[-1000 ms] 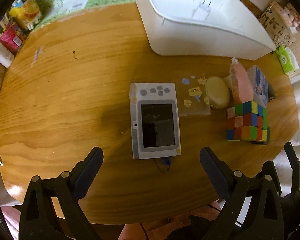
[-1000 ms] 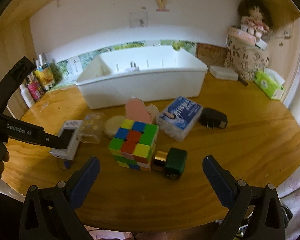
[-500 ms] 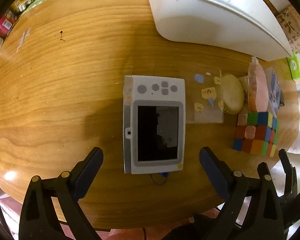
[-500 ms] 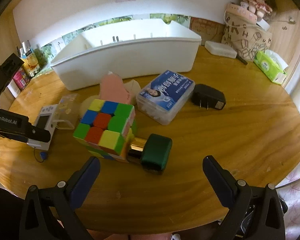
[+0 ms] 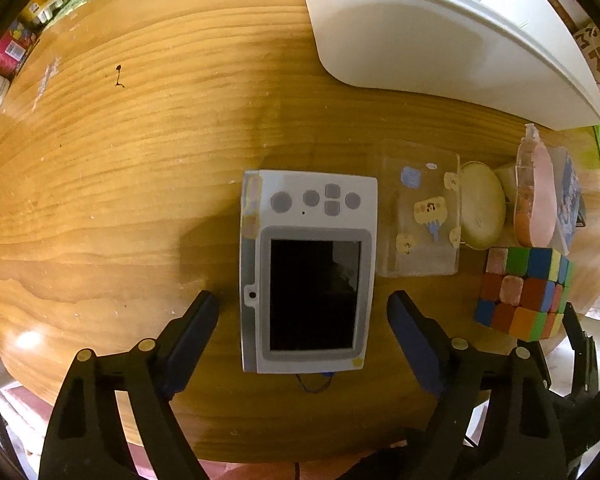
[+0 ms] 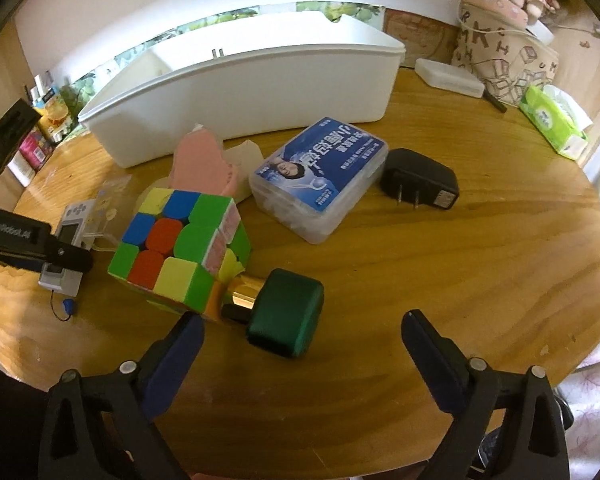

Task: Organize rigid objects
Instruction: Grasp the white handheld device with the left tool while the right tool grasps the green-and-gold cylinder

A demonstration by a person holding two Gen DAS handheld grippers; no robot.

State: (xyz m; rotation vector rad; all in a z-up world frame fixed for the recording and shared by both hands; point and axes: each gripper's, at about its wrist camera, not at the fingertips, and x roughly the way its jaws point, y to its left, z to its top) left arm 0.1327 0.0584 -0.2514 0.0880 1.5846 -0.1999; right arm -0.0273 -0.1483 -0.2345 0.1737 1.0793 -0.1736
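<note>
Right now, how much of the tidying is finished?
Hardly any. The white bin holds just one plug. The left gripper's jaws, just closing, straddle the game console without touching; nothing is held. The cube, green bottle, blue box and charger wait on the table.

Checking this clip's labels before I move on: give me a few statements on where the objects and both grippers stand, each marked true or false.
1. The left gripper has its fingers either side of the handheld game console. True; they have just been closing, not yet pressing.
2. The puzzle cube sits inside the white bin. False; it rests on the table.
3. The right gripper grips the green-capped bottle. False; its fingers stand open around it.
4. The black plug adapter lies beside the blue-labelled box. True.
</note>
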